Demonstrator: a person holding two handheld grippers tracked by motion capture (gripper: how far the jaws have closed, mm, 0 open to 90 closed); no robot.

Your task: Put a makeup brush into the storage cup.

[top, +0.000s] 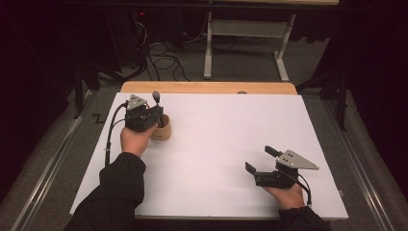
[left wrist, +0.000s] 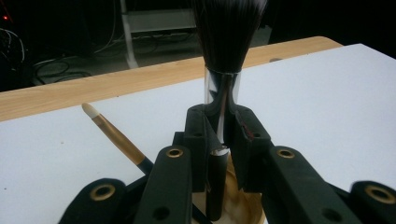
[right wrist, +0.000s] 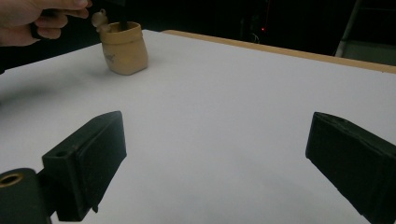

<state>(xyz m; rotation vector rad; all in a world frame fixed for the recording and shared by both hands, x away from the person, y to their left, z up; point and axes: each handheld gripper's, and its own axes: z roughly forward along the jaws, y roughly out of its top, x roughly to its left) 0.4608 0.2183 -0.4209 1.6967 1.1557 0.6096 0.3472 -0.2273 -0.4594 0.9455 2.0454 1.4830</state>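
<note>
- Brush [left wrist: 223, 42]: we hold it upright in our left gripper [left wrist: 223, 140], the jaws closed on its shiny ferrule just below the dark bristles, with its lower end over the mouth of the cup [top: 161, 129] near the table's [top: 231, 144] left far side.
- Our grip sits on a smooth, rounded metal part, so we judge the brush could slip or twist between the jaws if we tilt or jerk the hand.
- A second, thinner brush [left wrist: 114, 135] with a pale tip leans out of the cup just beside our jaws; moving the held brush sideways could knock it, lever it out or drag it along.
- The cup looks small and light, and our left hand [top: 137, 139] is close against it in the high view. A push on its rim from the handle or the gripper could tip or slide it.
- If we let go before the handle is well inside the rim, the brush could fall onto the table and roll.
- Our right gripper [top: 262, 161] rests wide open and empty near the table's right near side, well apart from the cup [right wrist: 124, 49], so it cannot steady the cup if it starts to tip.
</note>
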